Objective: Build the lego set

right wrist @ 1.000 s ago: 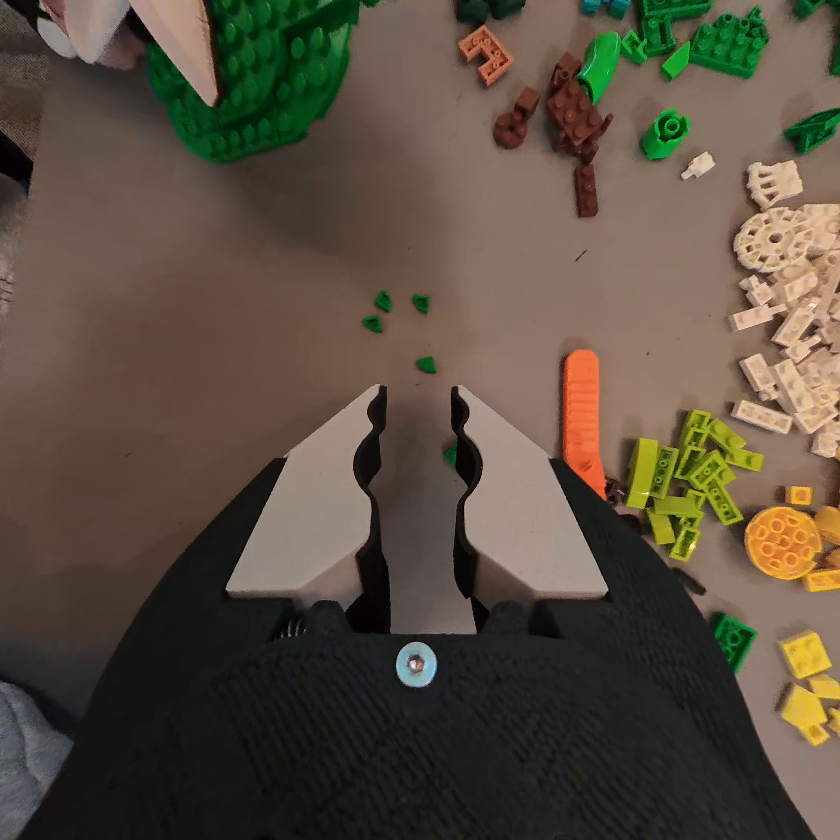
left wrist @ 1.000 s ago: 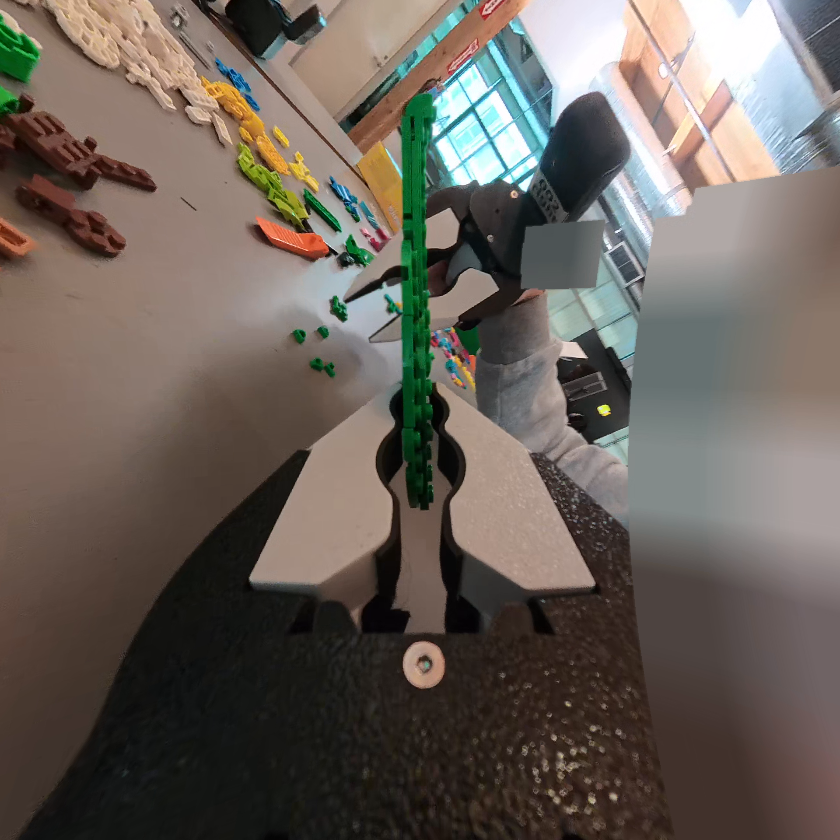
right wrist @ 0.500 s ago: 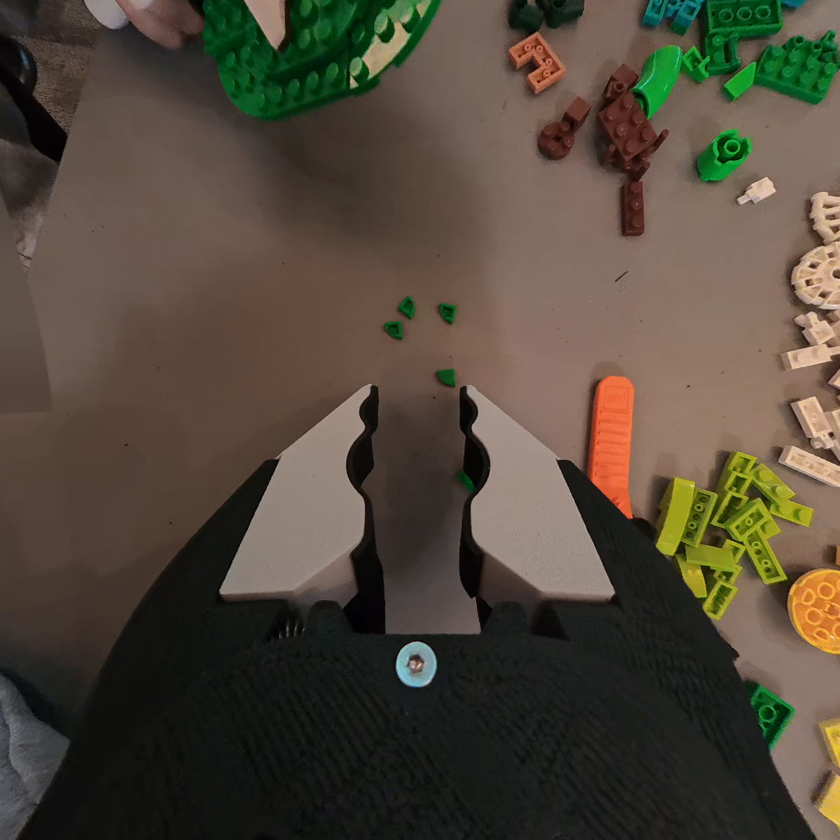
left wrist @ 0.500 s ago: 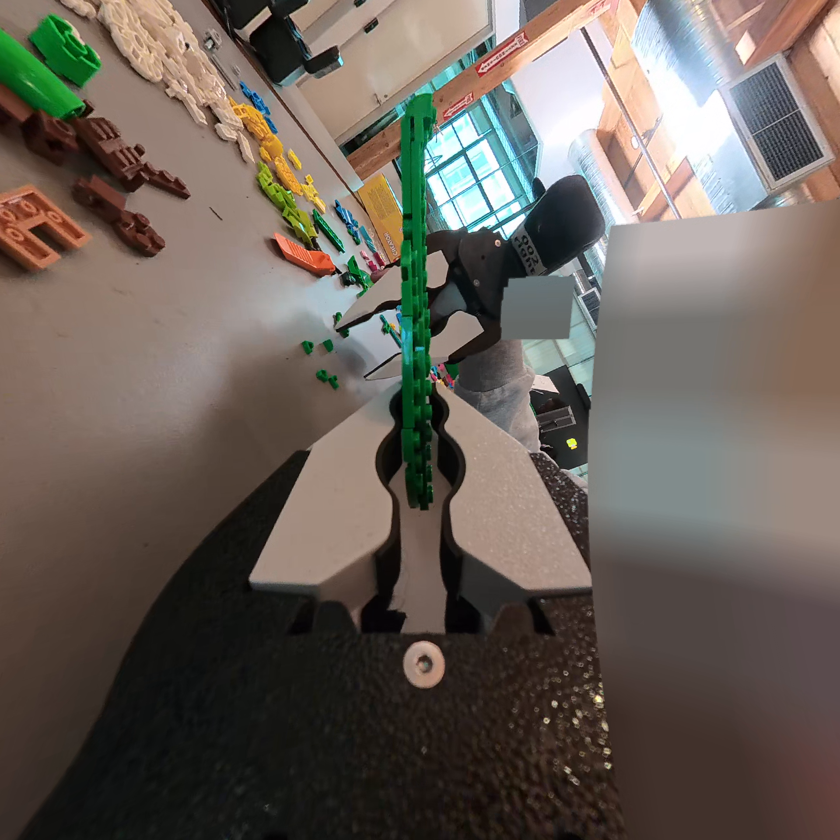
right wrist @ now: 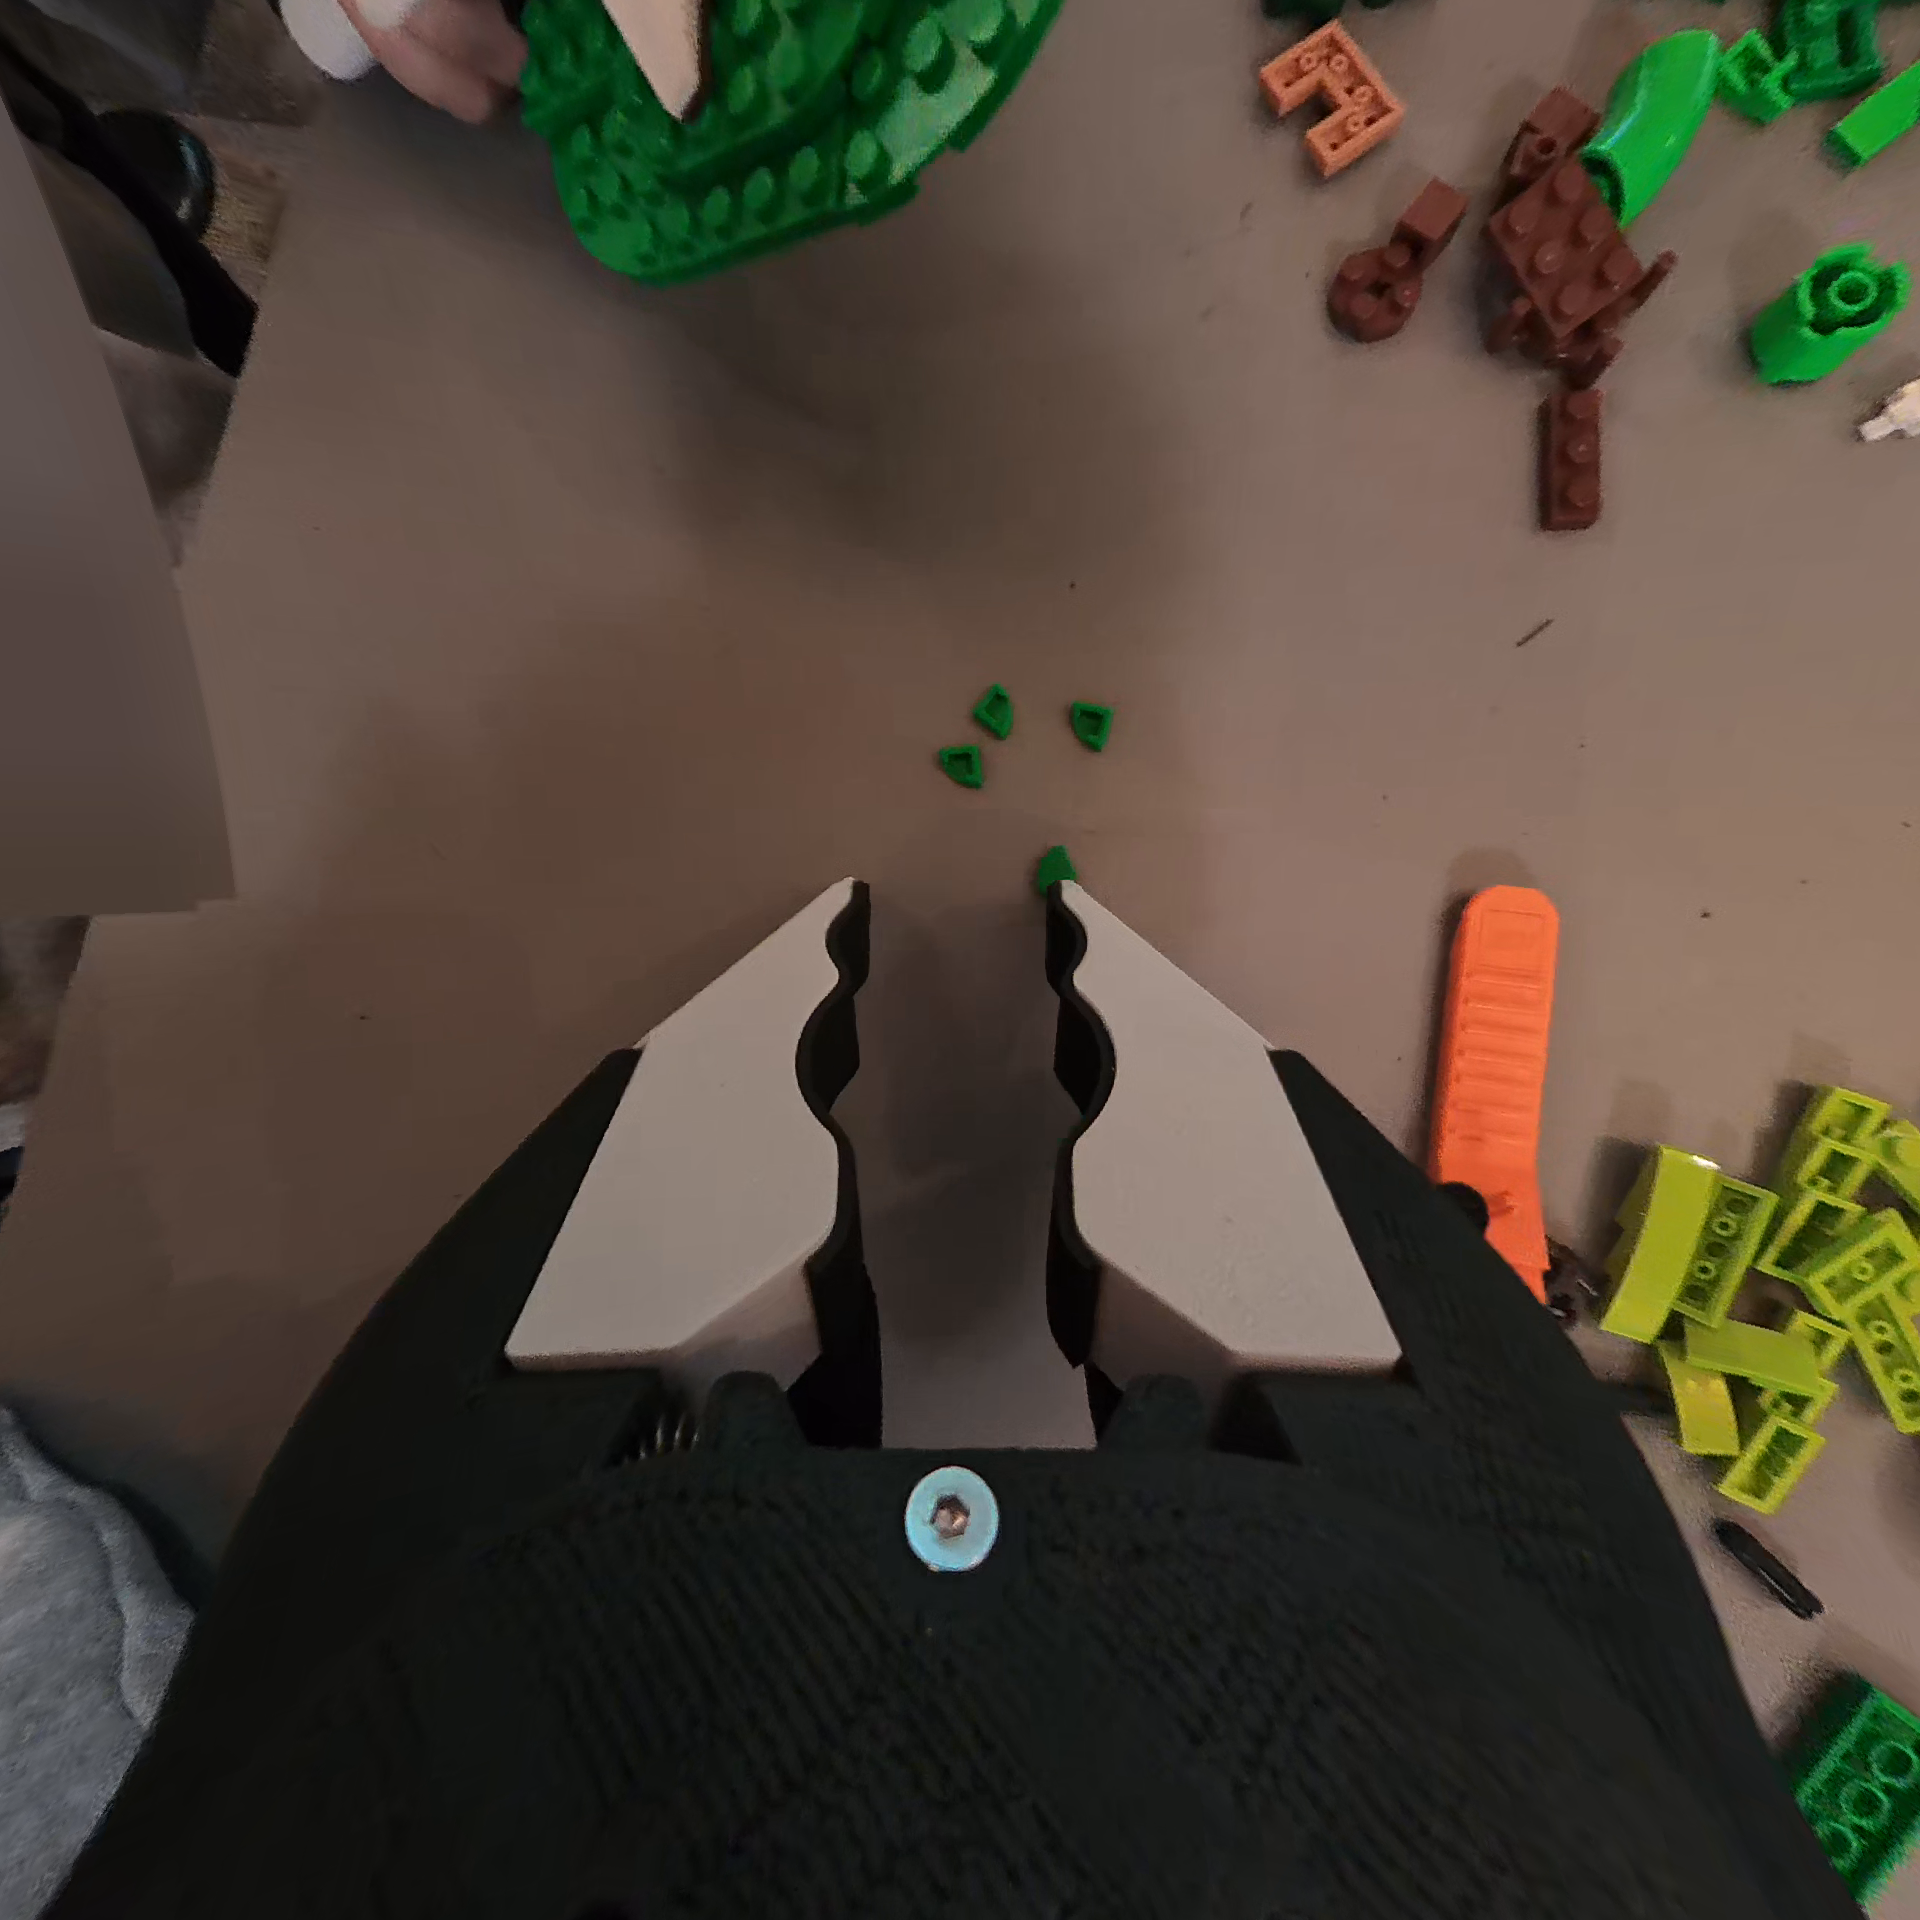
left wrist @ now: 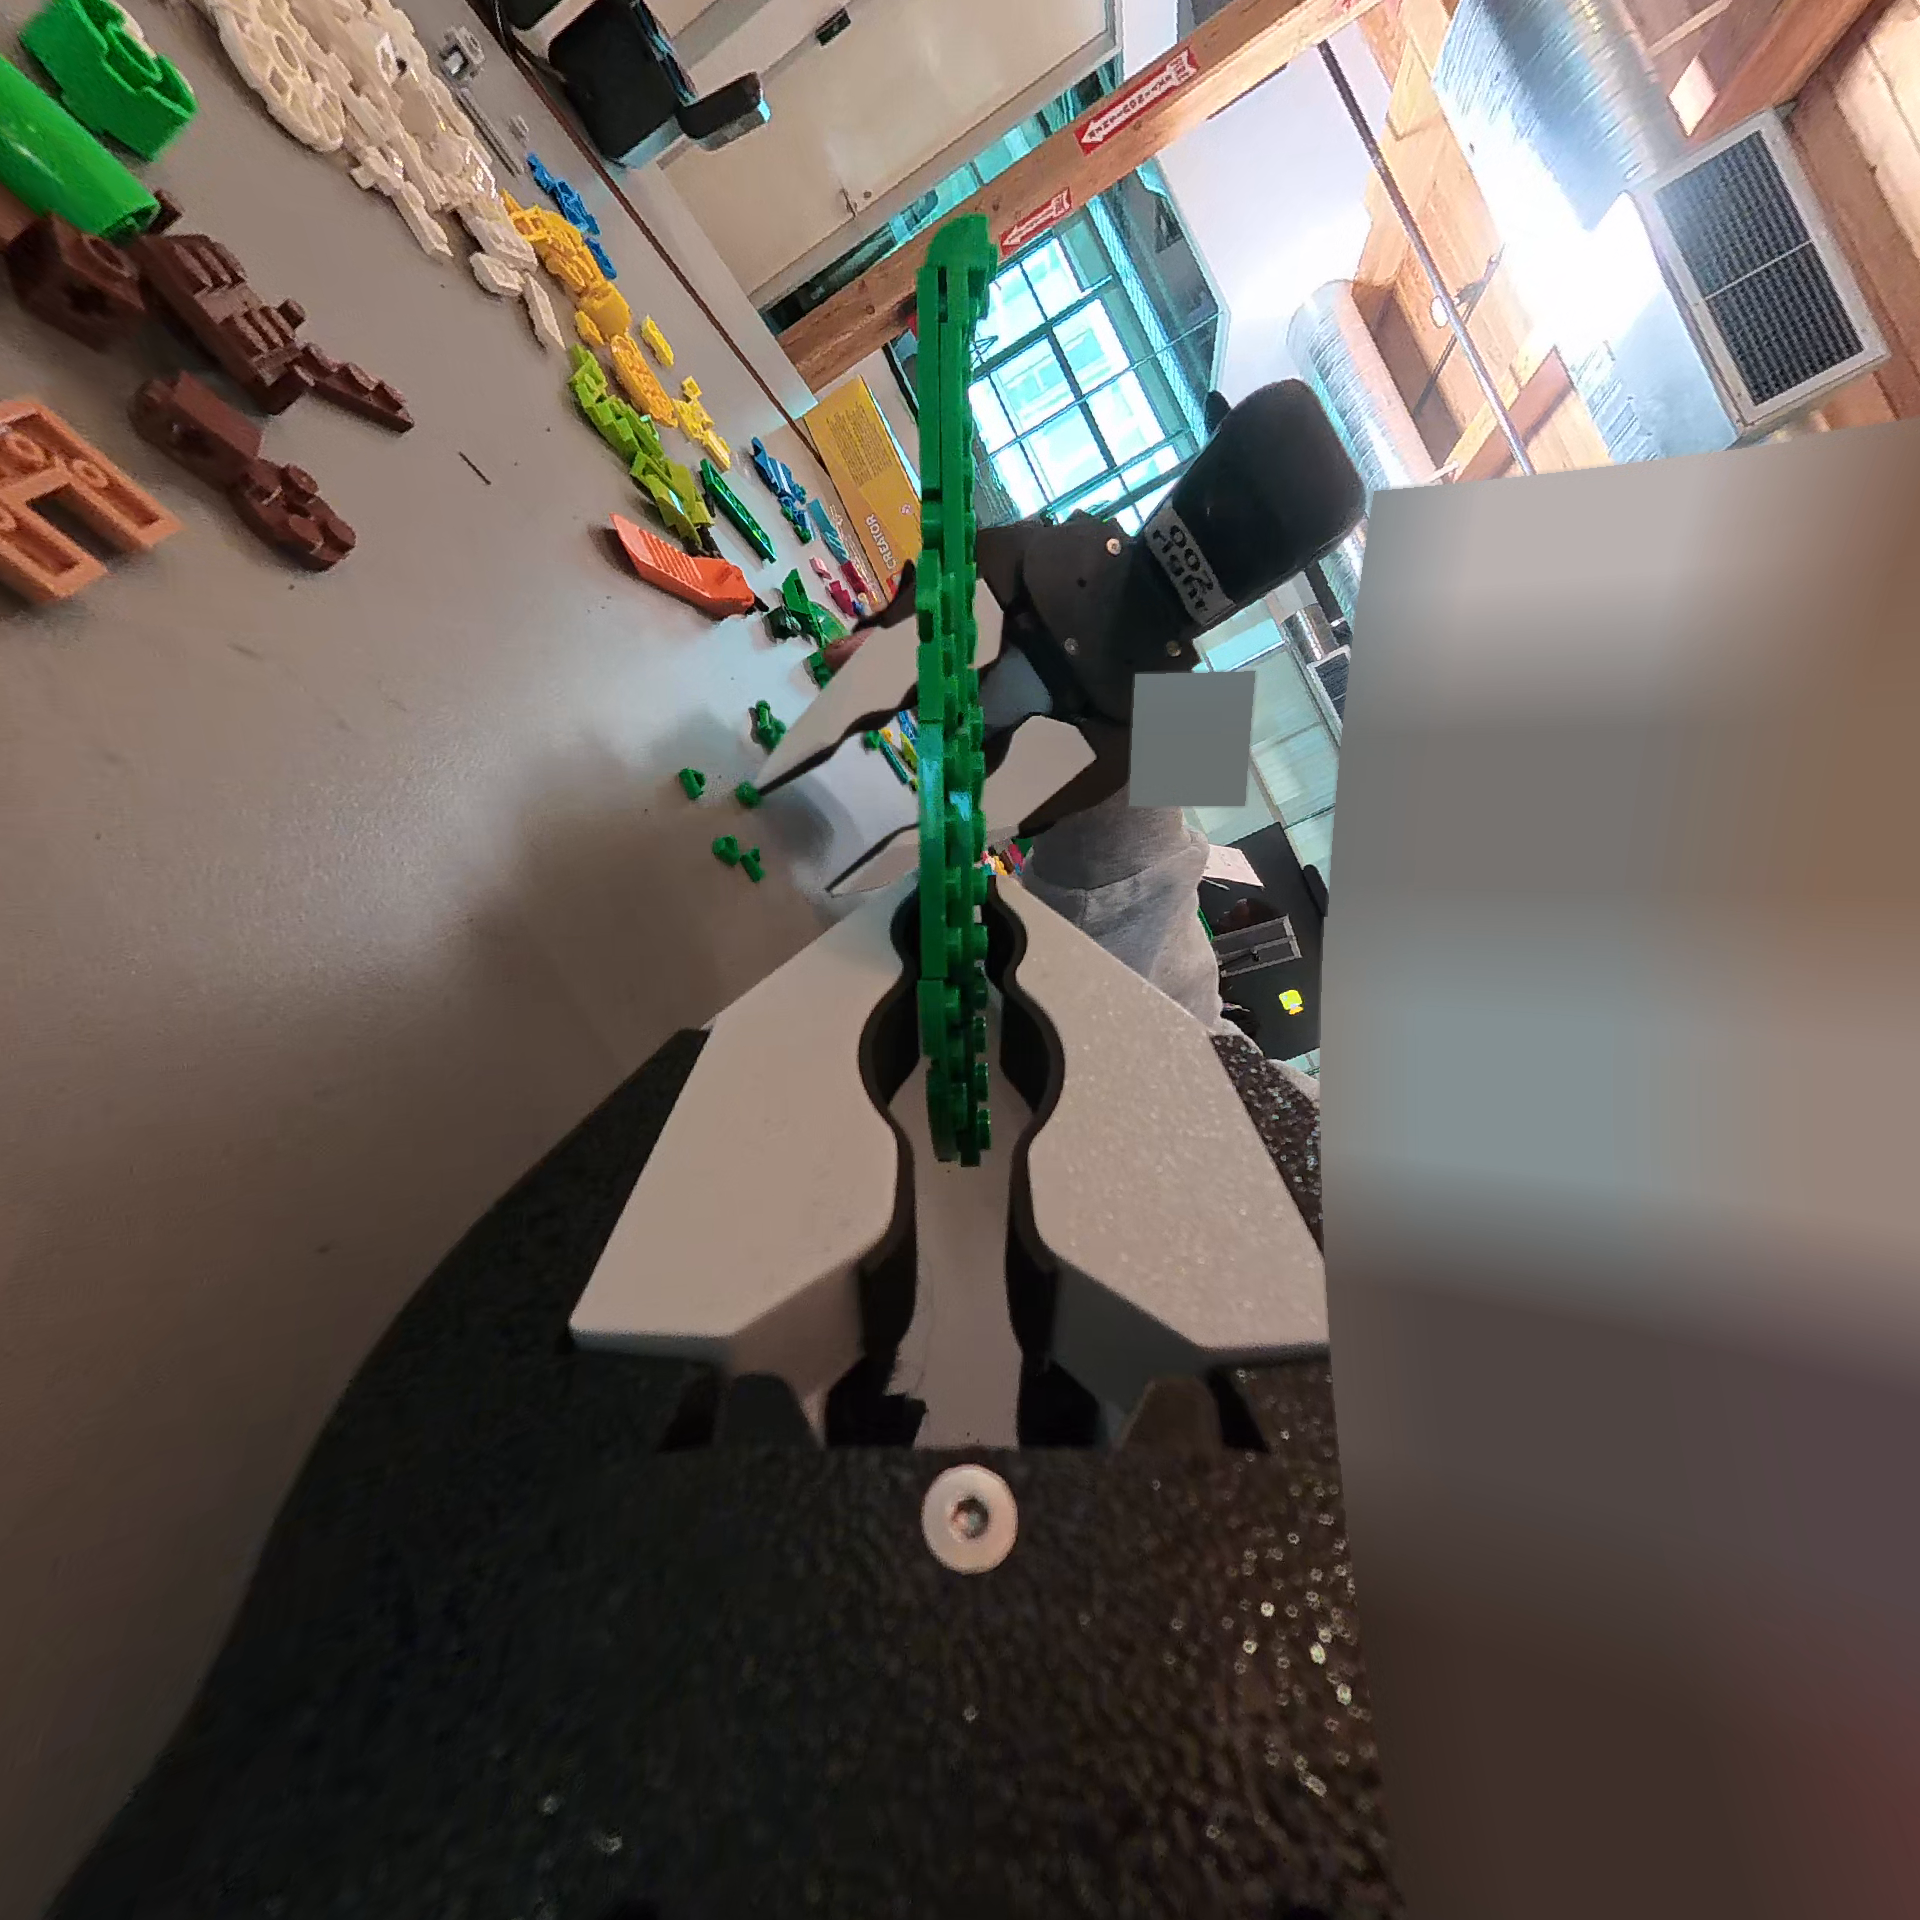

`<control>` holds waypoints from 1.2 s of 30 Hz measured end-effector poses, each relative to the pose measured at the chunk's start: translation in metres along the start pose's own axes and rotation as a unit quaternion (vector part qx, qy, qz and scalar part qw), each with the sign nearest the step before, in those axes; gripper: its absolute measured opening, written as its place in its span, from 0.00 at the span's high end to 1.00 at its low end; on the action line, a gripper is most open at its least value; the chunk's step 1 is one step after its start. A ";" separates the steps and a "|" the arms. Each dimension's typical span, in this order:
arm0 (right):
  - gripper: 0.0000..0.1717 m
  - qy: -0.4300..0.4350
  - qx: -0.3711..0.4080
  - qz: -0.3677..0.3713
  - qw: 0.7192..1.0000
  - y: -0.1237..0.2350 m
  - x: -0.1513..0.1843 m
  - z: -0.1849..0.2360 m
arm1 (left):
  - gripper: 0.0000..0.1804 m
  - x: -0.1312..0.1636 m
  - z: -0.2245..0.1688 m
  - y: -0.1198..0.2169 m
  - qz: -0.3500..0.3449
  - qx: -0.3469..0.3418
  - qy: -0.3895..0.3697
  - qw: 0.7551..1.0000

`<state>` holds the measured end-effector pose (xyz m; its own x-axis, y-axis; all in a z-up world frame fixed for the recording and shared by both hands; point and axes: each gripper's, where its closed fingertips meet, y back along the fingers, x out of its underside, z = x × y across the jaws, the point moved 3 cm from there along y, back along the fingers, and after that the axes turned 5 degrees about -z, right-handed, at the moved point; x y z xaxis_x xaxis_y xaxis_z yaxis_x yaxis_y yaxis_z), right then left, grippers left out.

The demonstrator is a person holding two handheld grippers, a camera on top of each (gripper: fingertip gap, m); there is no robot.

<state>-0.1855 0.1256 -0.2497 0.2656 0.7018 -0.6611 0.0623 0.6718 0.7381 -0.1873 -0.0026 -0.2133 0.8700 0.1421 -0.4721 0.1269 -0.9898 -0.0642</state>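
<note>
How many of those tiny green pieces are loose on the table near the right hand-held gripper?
4: three clustered ahead of it, and one at its right fingertip, partly covered. More may be hidden under the fingers.

Left tongs (left wrist: 951, 925): both grey fingers closed edge-on against a flat green brick plate (left wrist: 948, 665), pads pressing on either face; the plate stands upright out of the tips. Tongs tilted, held above the bench (left wrist: 260, 883). In the right wrist view a fingertip (right wrist: 665, 62) of the left tongs shows against the plate's studded face, with a hand (right wrist: 436, 52) at the top edge.

Right tongs (right wrist: 951, 899): fingers parted, nothing between the pads, pointed down toward the bench. The right fingertip (right wrist: 1081, 914) is touching or just beside a small green piece (right wrist: 1054, 868). A grey sleeve (left wrist: 1132, 894) shows behind the right tongs in the left wrist view.
</note>
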 end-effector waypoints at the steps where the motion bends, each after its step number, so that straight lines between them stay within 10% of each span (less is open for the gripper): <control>1: 0.81 0.002 0.001 -0.003 1.000 0.000 -0.001 0.000 | 0.97 0.000 0.000 0.000 0.000 0.000 0.000 1.000; 36: 0.90 0.033 0.019 -0.009 0.999 -0.005 -0.001 -0.007 | 0.97 -0.001 0.000 0.000 0.000 0.004 0.004 1.000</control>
<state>-0.1926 0.1228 -0.2534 0.1999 0.7048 -0.6807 0.1042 0.6755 0.7300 -0.1879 -0.0024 -0.2129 0.8741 0.1417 -0.4646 0.1227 -0.9899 -0.0711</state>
